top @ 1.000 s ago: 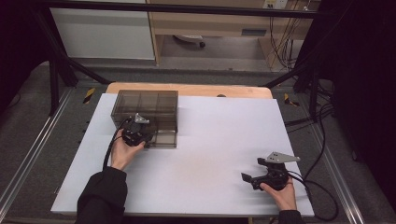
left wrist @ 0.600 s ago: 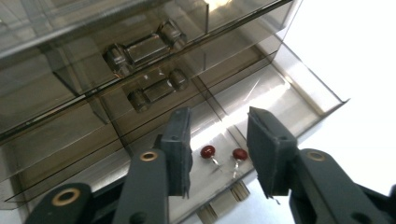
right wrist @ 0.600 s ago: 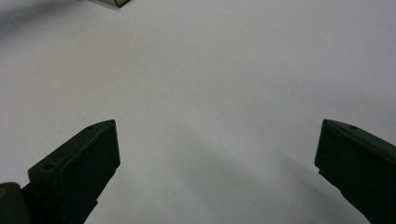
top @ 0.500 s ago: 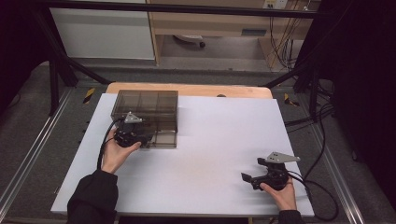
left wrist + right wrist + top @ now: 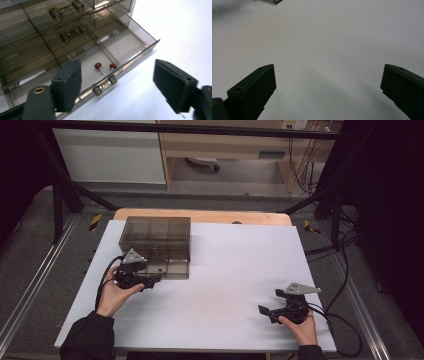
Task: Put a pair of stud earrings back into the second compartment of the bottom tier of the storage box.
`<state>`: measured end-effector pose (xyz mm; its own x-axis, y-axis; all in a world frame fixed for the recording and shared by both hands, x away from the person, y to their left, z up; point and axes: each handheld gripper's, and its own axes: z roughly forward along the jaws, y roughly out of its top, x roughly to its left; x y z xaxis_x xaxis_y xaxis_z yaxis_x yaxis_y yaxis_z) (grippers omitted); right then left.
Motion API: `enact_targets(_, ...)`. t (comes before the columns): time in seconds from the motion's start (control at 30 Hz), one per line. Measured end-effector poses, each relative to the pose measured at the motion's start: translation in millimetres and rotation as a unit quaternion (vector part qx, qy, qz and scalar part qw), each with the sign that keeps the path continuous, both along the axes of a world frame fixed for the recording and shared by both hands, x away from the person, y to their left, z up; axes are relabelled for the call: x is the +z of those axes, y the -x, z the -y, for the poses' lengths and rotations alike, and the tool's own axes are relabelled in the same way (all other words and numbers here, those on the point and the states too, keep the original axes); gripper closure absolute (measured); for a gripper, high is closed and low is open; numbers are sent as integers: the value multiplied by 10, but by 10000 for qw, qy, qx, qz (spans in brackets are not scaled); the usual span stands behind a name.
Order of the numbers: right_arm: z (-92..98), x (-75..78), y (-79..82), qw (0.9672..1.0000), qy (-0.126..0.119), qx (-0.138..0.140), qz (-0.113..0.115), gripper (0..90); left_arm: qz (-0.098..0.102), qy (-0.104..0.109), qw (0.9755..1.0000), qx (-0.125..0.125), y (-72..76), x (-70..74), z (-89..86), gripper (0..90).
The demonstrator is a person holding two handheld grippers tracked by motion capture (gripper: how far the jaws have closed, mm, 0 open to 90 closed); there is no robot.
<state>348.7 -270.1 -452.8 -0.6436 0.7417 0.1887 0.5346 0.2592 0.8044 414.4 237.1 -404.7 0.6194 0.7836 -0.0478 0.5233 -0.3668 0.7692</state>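
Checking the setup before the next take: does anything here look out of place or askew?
One thing: the bottom drawer of the smoky plastic organizer stands pulled out, with two small red-headed pins lying in its front compartment. Both hand-held grippers, left and right, are open and empty.

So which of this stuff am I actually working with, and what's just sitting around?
Looks part of the job:
- drawer box
- its pulled-out bottom drawer
- two red pins inside that drawer
- left tongs, open in front of the drawer

Just there:
- right tongs, open over bare table
- cables
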Motion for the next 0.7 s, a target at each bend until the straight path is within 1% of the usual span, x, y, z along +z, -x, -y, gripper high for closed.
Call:
enact_targets(0.23, 1, 2, 2, 10000, -21, -7, 11, 8, 157, 94, 9998, -125, 158, -47, -72, 120)
enact_targets(0.33, 5, 5, 3, 10000, -13, -4, 10, 7, 185, 84, 9996, -199, 243, -97, -125, 102)
enact_targets(0.43, 4, 3, 2, 10000, -15, -4, 13, 7, 203, 45, 9996, -188, 300, -142, -180, 102)
enact_targets(0.53, 3, 2, 1, 10000, -6, -8, 14, 8, 249, 117, 9995, -178, 359, -183, -243, 102)
enact_targets(0.7, 1, 2, 4, 10000, -22, -19, 3, 7, 265, 166, 9994, -112, 451, -247, -373, 102)
